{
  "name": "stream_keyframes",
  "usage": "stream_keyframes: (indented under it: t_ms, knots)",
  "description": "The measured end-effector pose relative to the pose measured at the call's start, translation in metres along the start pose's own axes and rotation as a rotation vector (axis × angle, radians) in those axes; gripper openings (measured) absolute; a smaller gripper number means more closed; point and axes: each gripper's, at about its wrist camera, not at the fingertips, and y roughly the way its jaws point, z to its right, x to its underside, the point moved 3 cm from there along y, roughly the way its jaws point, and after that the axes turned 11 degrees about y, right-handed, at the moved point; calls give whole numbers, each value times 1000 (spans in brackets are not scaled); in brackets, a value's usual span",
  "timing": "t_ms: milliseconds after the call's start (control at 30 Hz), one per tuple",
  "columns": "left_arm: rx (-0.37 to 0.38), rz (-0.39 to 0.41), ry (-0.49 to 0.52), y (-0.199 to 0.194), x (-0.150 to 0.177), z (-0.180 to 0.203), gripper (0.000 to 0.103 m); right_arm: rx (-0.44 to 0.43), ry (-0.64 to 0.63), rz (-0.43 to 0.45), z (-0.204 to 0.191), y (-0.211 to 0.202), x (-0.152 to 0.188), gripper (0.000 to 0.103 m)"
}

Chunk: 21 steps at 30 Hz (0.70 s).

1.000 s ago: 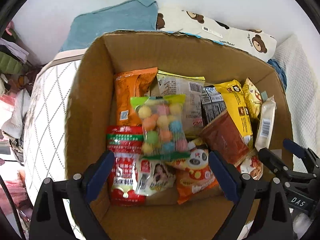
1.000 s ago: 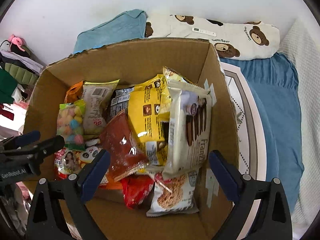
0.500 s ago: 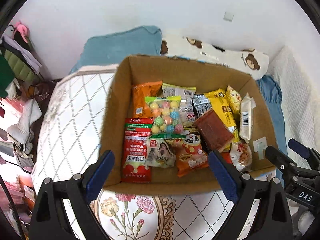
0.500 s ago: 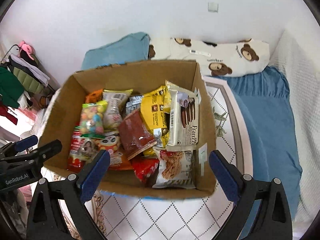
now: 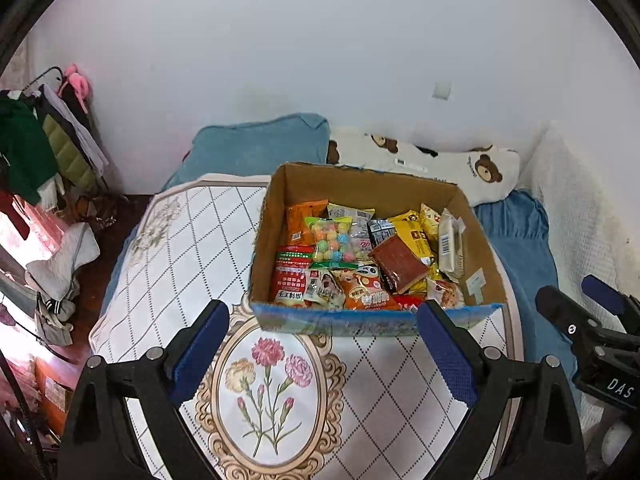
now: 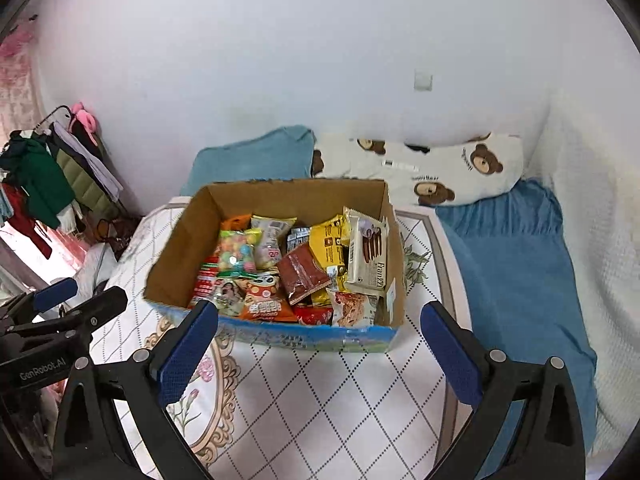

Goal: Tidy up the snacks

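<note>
Blue-padded jaws on both grippers stand wide apart and empty. Left gripper (image 5: 322, 344) and right gripper (image 6: 320, 344) both hang over the quilt (image 5: 180, 248) on the bed, short of the box's near edge.

Change: a second ago both cameras were right down over the box (image 5: 276, 216), packets filling the view; half a second ago they were partway out; now the whole box and the bed around it show. So both grippers have pulled back and up, nothing carried out. Packets look the same as in the earlier frames, none shifted that I can tell.

Box sits mid-quilt, near wall printed blue, flaps gone. Inside, near to far:
- red packet (image 5: 290, 282) at near-left corner, panda packet (image 5: 360, 292) beside it along the near wall
- brown slab (image 5: 402, 262) lying on top, mid-right
- candy-ball bag (image 5: 332, 238) mid-left, over the red packet's far end
- yellow bag (image 5: 414, 230) and white wafer pack (image 6: 370, 254) leaning on the right wall
- orange bag (image 5: 304, 220) upright near the far-left corner

Beyond the box: blue towel (image 5: 260, 148), bear pillow (image 5: 460, 164), then wall.

Judgement: reads as retreat after a placement, snacks all boxed, task likely finishing or done. No loose packets visible on the quilt.
</note>
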Motion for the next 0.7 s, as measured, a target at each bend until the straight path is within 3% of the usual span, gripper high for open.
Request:
stream_keyframes:
  t_ms: [400,700]
  knots:
    - [-30,74,26,-69,26,10,96,-21,-31,106,-13,-93,32,103]
    - [-36,113,31,-94,35,14,96,-22,-46,154,-17,-134,41,103]
